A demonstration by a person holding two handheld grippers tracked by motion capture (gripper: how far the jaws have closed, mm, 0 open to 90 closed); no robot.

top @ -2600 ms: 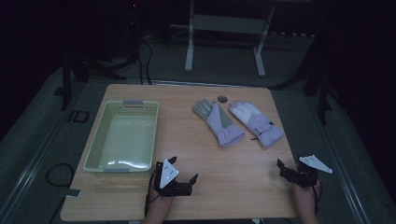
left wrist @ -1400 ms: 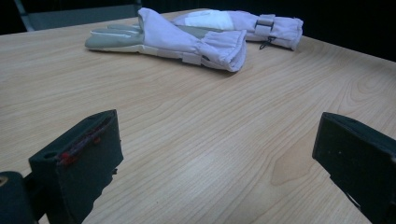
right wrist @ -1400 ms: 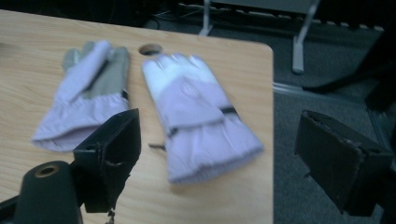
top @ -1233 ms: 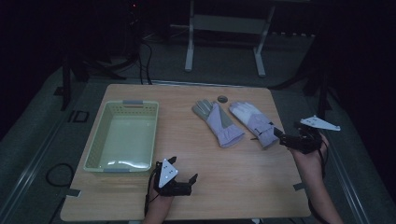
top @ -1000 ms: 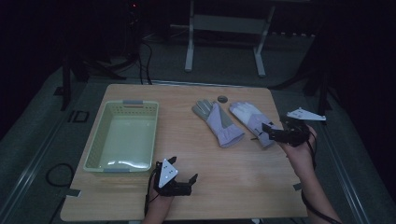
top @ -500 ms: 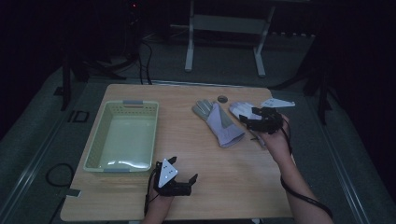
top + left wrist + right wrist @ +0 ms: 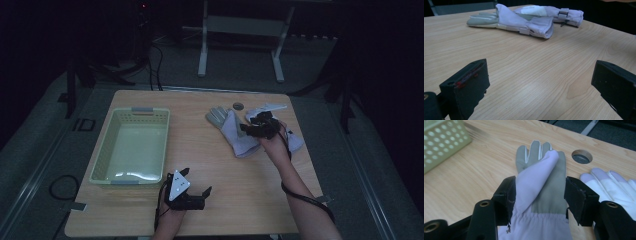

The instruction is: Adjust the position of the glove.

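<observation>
Two lavender work gloves lie at the table's far right. The left glove (image 7: 229,129) has a grey palm and one side folded over it (image 7: 541,177). My right gripper (image 7: 248,129) is down over its cuff end, open, one jaw at each edge of the glove (image 7: 539,191). The second glove (image 7: 295,141) lies just to the right, partly under the hand (image 7: 614,185). My left gripper (image 7: 197,181) rests open on the front of the table with nothing between its jaws (image 7: 541,82). From it, both gloves (image 7: 524,22) show farther off.
A pale green perforated basket (image 7: 102,155) stands empty on the table's left half (image 7: 441,142). A round hole (image 7: 238,105) pierces the tabletop just behind the gloves (image 7: 581,156). Bare wood lies between the basket and the gloves.
My right gripper has travelled from the table's front right corner forward and left, and now straddles the left glove. The left gripper has not moved.
</observation>
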